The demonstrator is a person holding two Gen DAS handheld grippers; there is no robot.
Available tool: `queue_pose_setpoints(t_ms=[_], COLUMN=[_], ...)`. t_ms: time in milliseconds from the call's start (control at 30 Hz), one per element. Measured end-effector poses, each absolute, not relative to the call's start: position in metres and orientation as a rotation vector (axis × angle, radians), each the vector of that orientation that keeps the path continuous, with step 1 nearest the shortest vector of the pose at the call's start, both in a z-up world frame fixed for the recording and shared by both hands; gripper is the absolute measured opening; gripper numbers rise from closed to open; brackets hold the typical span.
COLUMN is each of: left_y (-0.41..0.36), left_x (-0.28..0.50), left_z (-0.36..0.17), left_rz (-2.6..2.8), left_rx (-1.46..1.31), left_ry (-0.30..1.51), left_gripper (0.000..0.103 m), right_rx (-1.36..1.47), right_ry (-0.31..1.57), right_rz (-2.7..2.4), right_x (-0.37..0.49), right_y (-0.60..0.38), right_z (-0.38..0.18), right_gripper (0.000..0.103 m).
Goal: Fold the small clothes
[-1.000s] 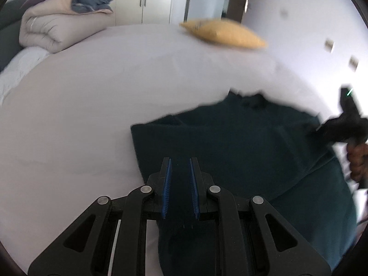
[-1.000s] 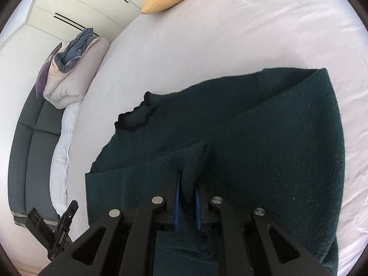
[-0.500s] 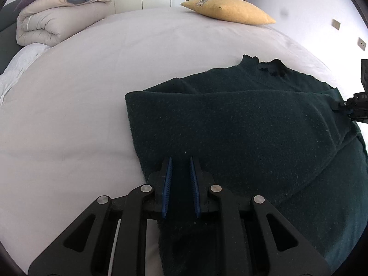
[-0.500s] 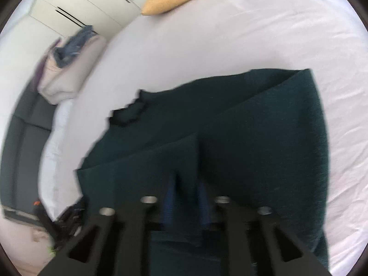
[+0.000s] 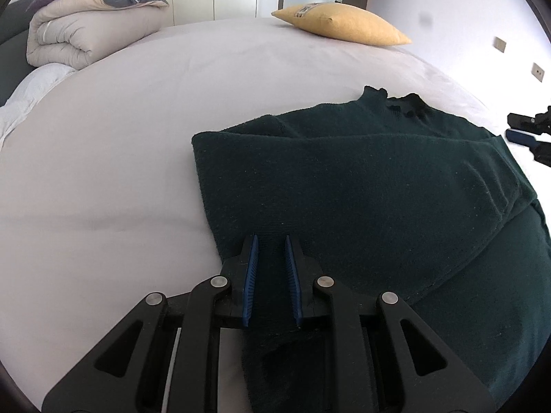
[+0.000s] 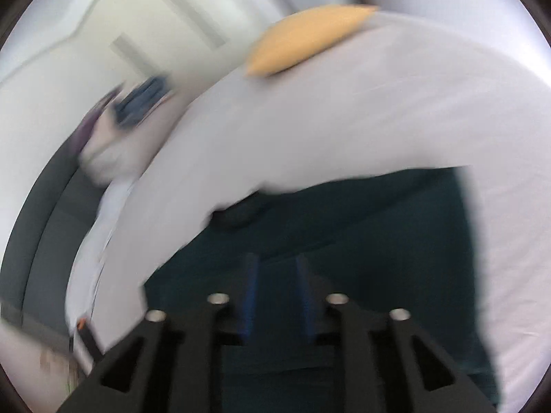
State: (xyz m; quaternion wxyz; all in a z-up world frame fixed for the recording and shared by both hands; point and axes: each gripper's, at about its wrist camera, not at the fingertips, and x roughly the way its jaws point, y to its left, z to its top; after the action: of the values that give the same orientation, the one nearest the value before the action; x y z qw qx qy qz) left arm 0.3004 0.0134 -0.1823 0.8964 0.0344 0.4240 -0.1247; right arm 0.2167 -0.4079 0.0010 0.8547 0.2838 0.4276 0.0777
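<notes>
Left claw [image 5: 270, 241] sits low over the bed [image 5: 120, 144], pointing forward across the sheet, blue pads [image 5: 249, 275] a narrow gap apart with a strip of dark green sweater [image 5: 361, 189] running between them; clenched on the sweater's near edge. Right claw [image 6: 273, 258] view is motion-blurred; it is tilted over the same sweater [image 6: 378, 241], pads apart with green knit showing behind the gap, no cloth clearly pinched: released as far as the blur allows. In the left wrist view the right claw [image 5: 527, 134] appears at far right, beside the sweater's right edge, fingers spread. Sweater lies flat on the bed directly ahead of the left claw, partly folded, one layer laid over another. Long axis runs from the left claw forward and to the right; collar [image 5: 396, 101] at the far end, pointing away. Beyond the collar, a yellow pillow [image 5: 341, 24]. Far ahead-left, a rolled duvet [image 5: 86, 31].
</notes>
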Motion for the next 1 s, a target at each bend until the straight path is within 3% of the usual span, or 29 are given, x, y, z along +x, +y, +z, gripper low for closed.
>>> queue_pose_setpoints(t_ms=[133, 200, 267, 400, 433, 467, 567, 667, 700, 767, 833, 933, 1000], left_y=[0.017, 0.017, 0.018, 0.018, 0.018, 0.018, 0.019, 0.019, 0.019, 0.020, 0.021, 0.021, 0.020], left_x=[0.300, 0.298, 0.295, 0.293, 0.292, 0.292, 0.291, 0.290, 0.290, 0.289, 0.289, 0.288, 0.288], left_z=[-0.183, -0.182, -0.181, -0.182, -0.182, -0.183, -0.184, -0.184, -0.184, -0.184, -0.184, -0.184, -0.184], left_rz=[-0.271, -0.269, -0.266, -0.263, -0.263, -0.263, -0.260, -0.262, -0.262, -0.267, -0.270, -0.271, -0.270], left_rx=[0.049, 0.056, 0.067, 0.061, 0.057, 0.057, 0.065, 0.061, 0.059, 0.051, 0.045, 0.045, 0.045], left_ry=[0.881, 0.881, 0.878, 0.876, 0.874, 0.874, 0.872, 0.872, 0.873, 0.873, 0.872, 0.868, 0.866], left_gripper=[0.018, 0.018, 0.018, 0.018, 0.018, 0.018, 0.018, 0.018, 0.018, 0.018, 0.018, 0.018, 0.018], right_rx=[0.582, 0.635, 0.764, 0.849, 0.866, 0.877, 0.848, 0.765, 0.720, 0.769, 0.901, 0.928, 0.979], right_ry=[0.995, 1.019, 0.980, 0.890, 0.856, 0.831, 0.798, 0.926, 0.964, 0.942, 0.917, 0.852, 0.778], right_rz=[0.319, 0.289, 0.301, 0.150, 0.126, 0.133, 0.254, 0.346, 0.341, 0.365, 0.311, 0.141, 0.091], right_x=[0.234, 0.239, 0.233, 0.213, 0.205, 0.202, 0.198, 0.207, 0.209, 0.206, 0.197, 0.171, 0.147], right_y=[-0.370, -0.380, -0.406, -0.458, -0.466, -0.468, -0.449, -0.421, -0.418, -0.440, -0.478, -0.525, -0.545], right_z=[-0.032, -0.056, -0.068, -0.063, -0.056, -0.050, -0.034, -0.044, -0.052, -0.060, -0.069, -0.067, -0.054], right_gripper=[0.047, 0.036, 0.013, 0.012, 0.021, 0.036, 0.057, 0.070, 0.065, 0.039, 0.027, 0.024, 0.037])
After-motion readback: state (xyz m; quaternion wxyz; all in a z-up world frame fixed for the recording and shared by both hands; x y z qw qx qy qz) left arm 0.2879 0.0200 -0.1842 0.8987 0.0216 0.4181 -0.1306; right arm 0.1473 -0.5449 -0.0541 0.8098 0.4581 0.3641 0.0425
